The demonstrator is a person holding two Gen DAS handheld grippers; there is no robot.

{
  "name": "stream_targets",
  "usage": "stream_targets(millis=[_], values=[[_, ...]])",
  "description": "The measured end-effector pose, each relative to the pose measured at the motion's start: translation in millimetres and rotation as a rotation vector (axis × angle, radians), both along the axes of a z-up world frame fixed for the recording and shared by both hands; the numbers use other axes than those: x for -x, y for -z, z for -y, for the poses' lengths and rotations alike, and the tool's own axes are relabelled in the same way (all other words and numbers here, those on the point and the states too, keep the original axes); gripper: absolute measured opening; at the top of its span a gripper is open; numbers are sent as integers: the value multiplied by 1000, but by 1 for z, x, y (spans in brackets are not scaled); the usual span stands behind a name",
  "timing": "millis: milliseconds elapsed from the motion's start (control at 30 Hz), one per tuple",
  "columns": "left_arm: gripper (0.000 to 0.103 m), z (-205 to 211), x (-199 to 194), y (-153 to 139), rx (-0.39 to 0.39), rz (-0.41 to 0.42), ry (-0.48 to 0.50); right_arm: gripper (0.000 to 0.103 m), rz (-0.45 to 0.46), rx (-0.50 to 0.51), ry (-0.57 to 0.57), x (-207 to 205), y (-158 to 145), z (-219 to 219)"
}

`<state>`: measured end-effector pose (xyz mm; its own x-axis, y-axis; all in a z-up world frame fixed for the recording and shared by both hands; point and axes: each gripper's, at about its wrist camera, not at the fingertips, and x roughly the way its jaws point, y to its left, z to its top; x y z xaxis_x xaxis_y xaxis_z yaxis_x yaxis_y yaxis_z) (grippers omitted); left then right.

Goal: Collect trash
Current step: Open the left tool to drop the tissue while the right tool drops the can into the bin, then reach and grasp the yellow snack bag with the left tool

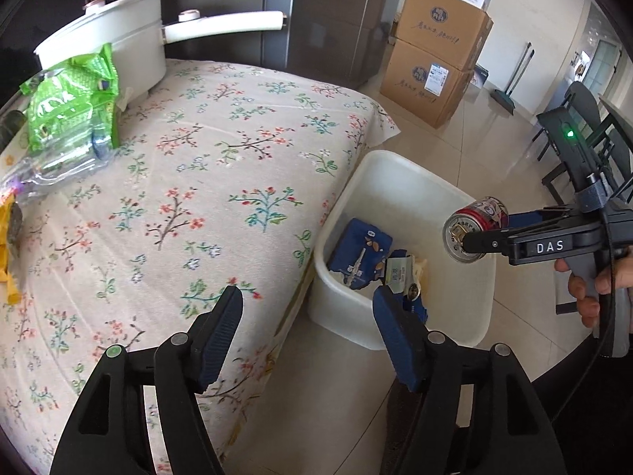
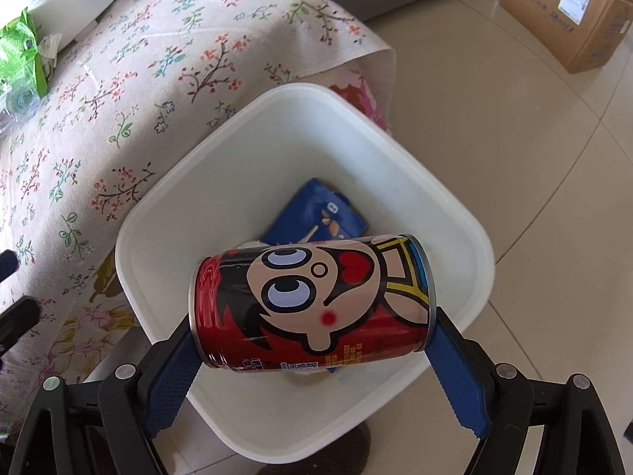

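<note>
Right gripper clamping a red cartoon-face can end to end, one blue pad pressing on the can's left rim and the other on its right rim, the can lying sideways and slightly tilted between them. Hanging directly above the open white bin, which is standing on the tiled floor just beside the draped edge of the floral tablecloth. Lying at the bottom of the bin, partly hidden under the can, a blue snack packet.

Seen from the left wrist camera, the same can being held out sideways over the bin's right rim by the right gripper, its pull-tab end facing the lens, a person's hand gripping the handle. Left gripper hovering with fingers spread wide and holding nothing, one finger over the tablecloth's edge, the other over the bin's near corner.

Resting on the table, well apart from both grippers: a green wrapper lying over a crumpled clear plastic bottle, a yellow wrapper at the left edge, and a white pot with a long handle. Standing on the floor behind, stacked cardboard boxes
</note>
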<state>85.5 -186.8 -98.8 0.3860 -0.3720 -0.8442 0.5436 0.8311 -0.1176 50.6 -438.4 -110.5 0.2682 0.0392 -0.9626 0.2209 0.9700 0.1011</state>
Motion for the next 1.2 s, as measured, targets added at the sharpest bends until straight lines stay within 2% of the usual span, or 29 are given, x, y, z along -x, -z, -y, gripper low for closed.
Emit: stream_targets(millis=[300,500,533,833,1200], values=[[72,-72,5,-23,-1,42,-112,90,-93,48,-4,-21,25,-18],[72,-115,7,-37,19,57,-183,90,-104,84,4,-30,31,-24],[72,-121,8,-39,23,60,-193,93,-99,86,1,-31,31,-25],[79,-166,10,-54,51,77,-278,95,3,75,-18,-33,-2,-49],[84,-216,10,-63,51,90,-399,95,199,73,-110,-44,-58,-105]])
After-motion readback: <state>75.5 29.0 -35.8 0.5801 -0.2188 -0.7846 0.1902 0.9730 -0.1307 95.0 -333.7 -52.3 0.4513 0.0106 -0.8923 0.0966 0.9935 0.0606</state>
